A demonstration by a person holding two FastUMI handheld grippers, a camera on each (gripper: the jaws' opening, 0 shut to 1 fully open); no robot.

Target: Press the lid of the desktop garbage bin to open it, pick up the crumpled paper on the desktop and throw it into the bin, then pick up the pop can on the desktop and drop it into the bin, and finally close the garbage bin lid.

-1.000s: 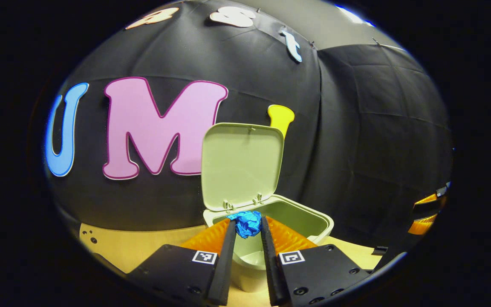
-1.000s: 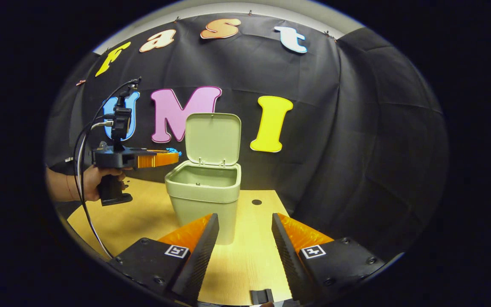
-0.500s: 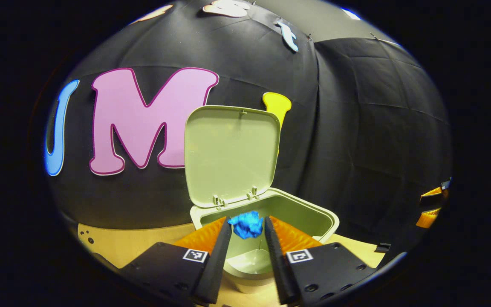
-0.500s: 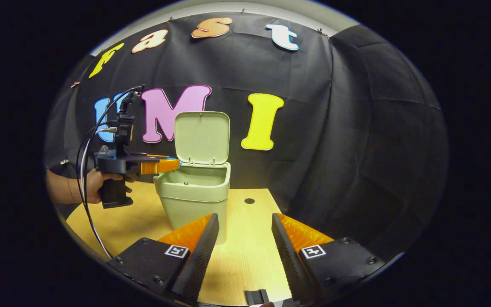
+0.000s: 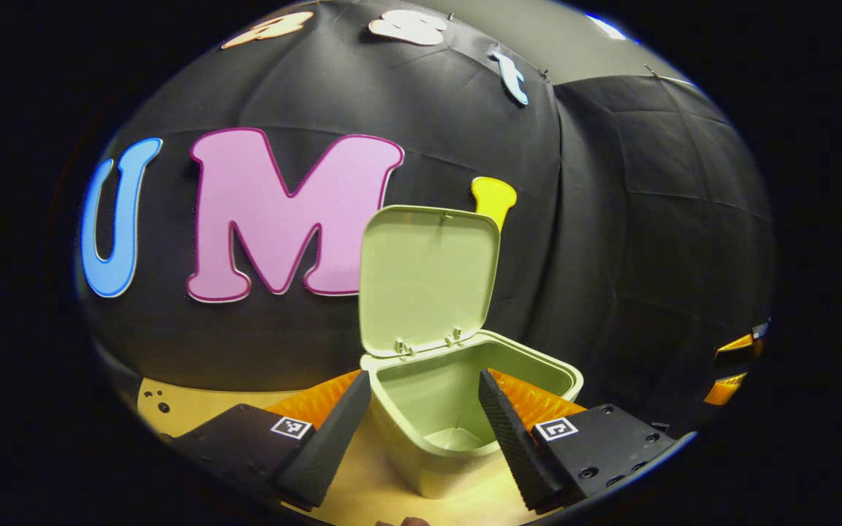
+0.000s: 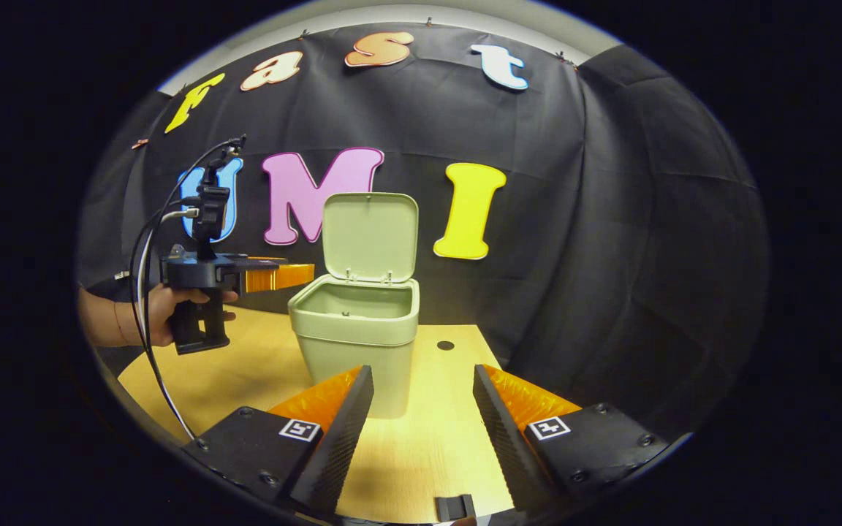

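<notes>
The pale green bin [image 5: 531, 369] stands on the table with its lid [image 5: 428, 270] swung up against the wall. My left gripper [image 5: 423, 375] hovers open at the bin's near rim, one finger to each side of the opening and nothing between them. In the right gripper view the same bin [image 6: 354, 343] and raised lid [image 6: 370, 234] sit mid-table. There the left gripper [image 6: 297, 275] reaches level toward the bin's left rim, held by a hand [image 6: 150, 314]. My right gripper [image 6: 422, 369] is open and empty, low over the table in front of the bin.
The wooden table [image 6: 245, 365] has a small round hole [image 6: 445, 345] right of the bin. Cables [image 6: 145, 292] hang from the left gripper's handle. At the far right edge of the left gripper view I see the right gripper [image 5: 734, 361].
The left gripper opened wide, and the blue crumpled paper it held over the bin is gone from between its fingers. It drew back slightly. The right gripper barely shifted.
</notes>
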